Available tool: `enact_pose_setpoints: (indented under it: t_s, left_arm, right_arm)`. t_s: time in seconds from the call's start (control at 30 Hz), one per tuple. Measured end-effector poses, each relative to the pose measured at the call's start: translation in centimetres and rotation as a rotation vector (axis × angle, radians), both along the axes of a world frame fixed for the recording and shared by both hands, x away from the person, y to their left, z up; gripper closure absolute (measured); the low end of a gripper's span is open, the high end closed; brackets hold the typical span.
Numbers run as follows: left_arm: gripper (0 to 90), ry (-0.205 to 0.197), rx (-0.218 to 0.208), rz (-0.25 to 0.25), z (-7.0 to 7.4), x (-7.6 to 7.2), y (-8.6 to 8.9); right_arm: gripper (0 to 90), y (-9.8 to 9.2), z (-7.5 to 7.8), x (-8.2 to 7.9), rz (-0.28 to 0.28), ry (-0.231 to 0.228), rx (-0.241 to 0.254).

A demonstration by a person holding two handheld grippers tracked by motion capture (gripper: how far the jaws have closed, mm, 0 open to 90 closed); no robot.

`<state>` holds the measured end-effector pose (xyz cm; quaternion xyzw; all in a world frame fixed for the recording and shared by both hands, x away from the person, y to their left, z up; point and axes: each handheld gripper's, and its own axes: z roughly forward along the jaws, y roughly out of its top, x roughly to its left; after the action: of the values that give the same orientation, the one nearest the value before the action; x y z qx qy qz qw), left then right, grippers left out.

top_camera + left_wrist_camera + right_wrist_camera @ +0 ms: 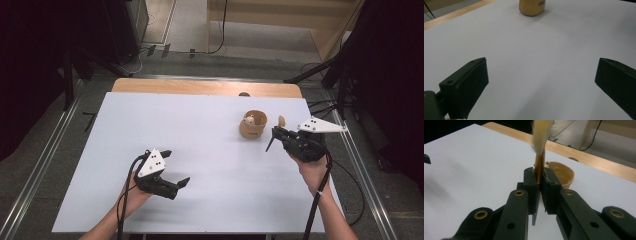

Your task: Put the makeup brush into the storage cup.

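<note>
A brush point(539, 163) with a golden ferrule, pale bristles and a dark handle stands upright between the jaws of my right gripper point(539, 180), which is shut on it. In the high view the right gripper point(278, 133) holds the brush point(281, 121) just right of a round wooden cup point(253, 126). The cup point(565, 173) sits right behind the brush, with a small pale thing point(248, 119) inside it. My left gripper point(176, 167) rests low at the front left of the white table point(200, 115), open, with nothing between its fingers point(474, 75). The cup point(532, 7) stands far ahead of it.
A bare wooden strip point(205, 87) runs along the table's far edge. Metal rails point(45, 165) flank both sides, with dark curtains and cables point(320, 107) beyond. A wooden bench point(285, 20) stands behind the table.
</note>
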<state>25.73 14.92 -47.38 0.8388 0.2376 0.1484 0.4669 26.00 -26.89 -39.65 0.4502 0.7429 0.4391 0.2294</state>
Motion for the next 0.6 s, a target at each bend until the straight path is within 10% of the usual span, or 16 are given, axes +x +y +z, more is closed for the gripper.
enact_pose_setpoints:
  t_s: [0.6]
  left_arm:
    - [0.0,-0.001,-0.009,0.004,0.0,0.0,-0.1]
  right_arm:
    - [84.2,0.1,1.8,1.7,-0.016,0.008,0.0]
